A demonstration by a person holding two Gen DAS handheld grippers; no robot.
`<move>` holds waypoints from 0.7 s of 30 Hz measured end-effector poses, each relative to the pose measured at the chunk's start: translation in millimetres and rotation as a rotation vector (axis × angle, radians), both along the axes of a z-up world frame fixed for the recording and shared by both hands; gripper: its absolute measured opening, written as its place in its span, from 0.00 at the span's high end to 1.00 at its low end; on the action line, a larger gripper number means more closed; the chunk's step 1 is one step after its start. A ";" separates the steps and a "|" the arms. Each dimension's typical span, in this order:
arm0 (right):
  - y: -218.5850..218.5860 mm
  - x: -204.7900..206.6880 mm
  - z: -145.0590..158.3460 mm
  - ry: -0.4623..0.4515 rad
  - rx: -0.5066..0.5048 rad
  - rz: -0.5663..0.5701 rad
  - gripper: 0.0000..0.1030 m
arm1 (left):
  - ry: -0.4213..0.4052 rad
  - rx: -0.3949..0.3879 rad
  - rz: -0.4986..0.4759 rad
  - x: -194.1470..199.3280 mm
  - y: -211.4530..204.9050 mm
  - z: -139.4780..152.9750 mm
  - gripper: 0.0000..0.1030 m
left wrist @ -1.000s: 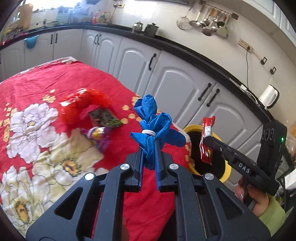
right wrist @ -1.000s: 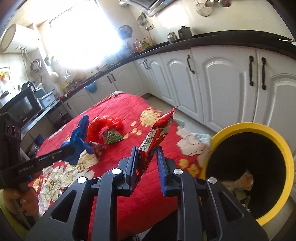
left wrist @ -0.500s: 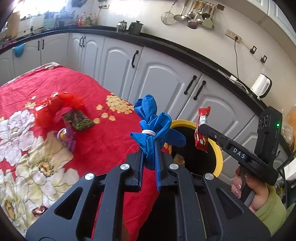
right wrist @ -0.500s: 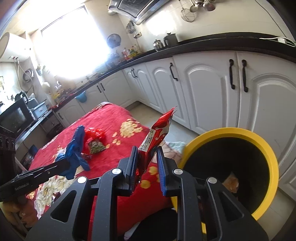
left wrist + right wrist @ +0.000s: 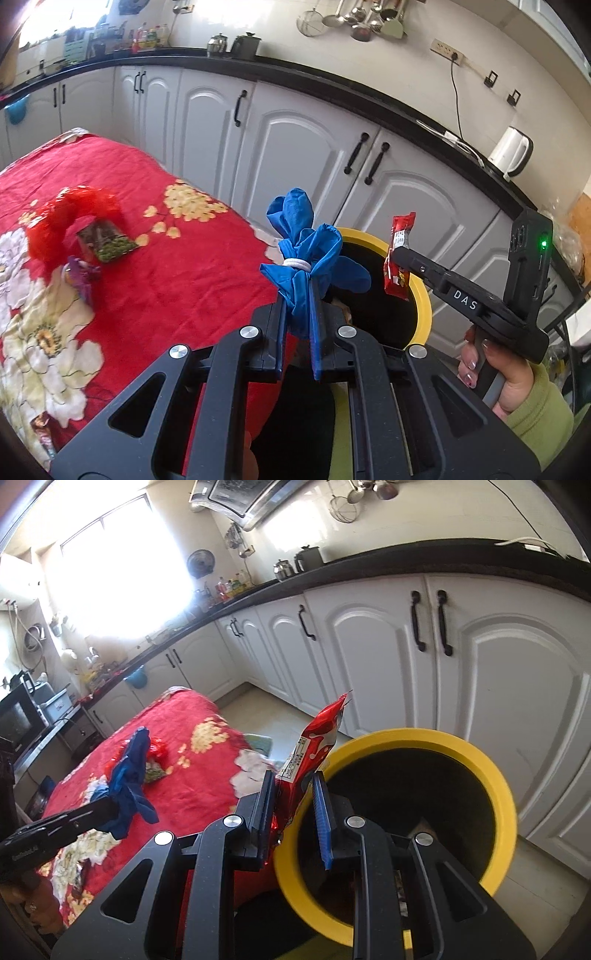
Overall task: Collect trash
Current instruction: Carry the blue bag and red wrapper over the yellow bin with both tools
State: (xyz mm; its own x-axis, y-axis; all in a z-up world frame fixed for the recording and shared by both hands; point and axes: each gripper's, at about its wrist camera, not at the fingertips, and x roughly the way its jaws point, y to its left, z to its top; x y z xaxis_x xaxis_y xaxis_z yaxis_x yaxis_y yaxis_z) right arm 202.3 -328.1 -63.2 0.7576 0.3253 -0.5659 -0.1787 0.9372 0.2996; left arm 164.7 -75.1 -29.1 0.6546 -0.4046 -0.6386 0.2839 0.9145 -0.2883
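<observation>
Strong daylight pours through the window (image 5: 122,572) at the upper left of the right wrist view and blows it out to pure white glare. The white cabinets (image 5: 295,147) are evenly lit. Both fisheye views bend the countertop (image 5: 332,85) into curves, with dark corners and slight blur.

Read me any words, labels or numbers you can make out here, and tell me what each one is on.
"DAS": white letters on the right gripper body, seen from the left wrist.
Small pale lettering on the left gripper body: too blurred to read.
White label on the red snack wrapper: print too small to read.
</observation>
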 end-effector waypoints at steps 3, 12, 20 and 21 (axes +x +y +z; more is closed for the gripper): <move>-11.7 -1.6 -6.0 0.011 -0.006 -0.022 0.80 | 0.009 0.001 -0.018 3.3 -12.7 -3.6 0.94; -44.4 -8.1 -20.7 0.039 -0.011 -0.084 0.81 | 0.036 0.014 -0.078 12.3 -52.8 -15.6 0.94; -70.9 -10.1 -32.3 0.069 0.010 -0.129 0.81 | 0.063 0.044 -0.121 20.6 -80.2 -29.3 0.94; -73.9 -10.4 -34.1 0.075 0.014 -0.133 0.81 | 0.067 0.049 -0.125 21.7 -83.1 -30.7 0.94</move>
State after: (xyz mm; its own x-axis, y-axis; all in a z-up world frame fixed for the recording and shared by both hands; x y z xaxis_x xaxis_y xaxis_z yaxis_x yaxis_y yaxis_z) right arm 191.9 -402.0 -97.3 0.7507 0.2326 -0.6184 -0.0297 0.9469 0.3202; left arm 186.4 -158.2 -59.8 0.5563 -0.4478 -0.7000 0.3780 0.8866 -0.2667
